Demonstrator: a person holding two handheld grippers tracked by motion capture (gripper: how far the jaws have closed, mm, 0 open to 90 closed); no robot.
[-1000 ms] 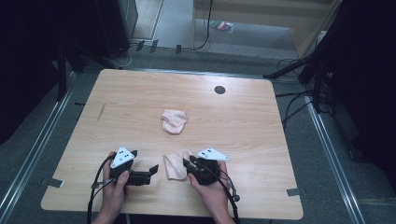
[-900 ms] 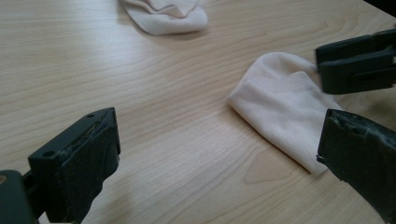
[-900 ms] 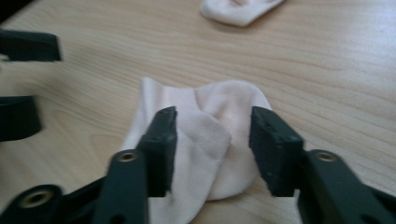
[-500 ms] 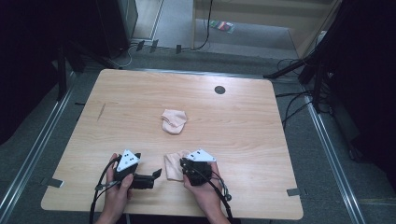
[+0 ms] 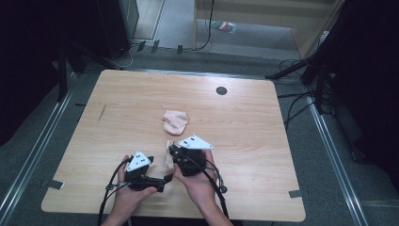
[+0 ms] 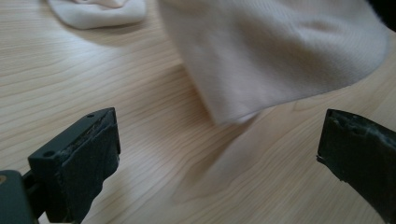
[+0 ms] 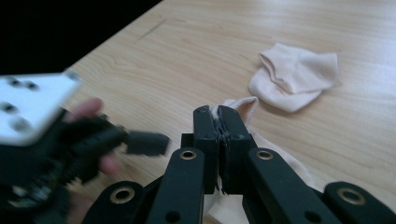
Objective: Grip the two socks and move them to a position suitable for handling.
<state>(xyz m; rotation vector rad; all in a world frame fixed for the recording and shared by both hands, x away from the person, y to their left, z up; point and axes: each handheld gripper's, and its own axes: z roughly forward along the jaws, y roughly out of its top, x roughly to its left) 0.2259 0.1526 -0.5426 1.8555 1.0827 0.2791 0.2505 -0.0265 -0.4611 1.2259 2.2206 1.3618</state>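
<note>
The right tool [image 7: 218,122] is pressed together, pinching the near sock [image 7: 243,105] by its cuff; it has just been closing. The left tool [image 6: 219,154] stands spread, nothing between. The left gripper view shows this sock [image 6: 275,56] hanging, long axis downward. The second sock [image 5: 175,121] lies mid-counter [image 5: 263,122].

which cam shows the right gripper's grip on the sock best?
Right gripper view: the right gripper has its jaws shut on the held sock, fabric pinched between the pads. The high view shows that gripper from above with the sock hanging beside it, pinch hidden. The left gripper view shows the sock's body lifted over the table.
</note>
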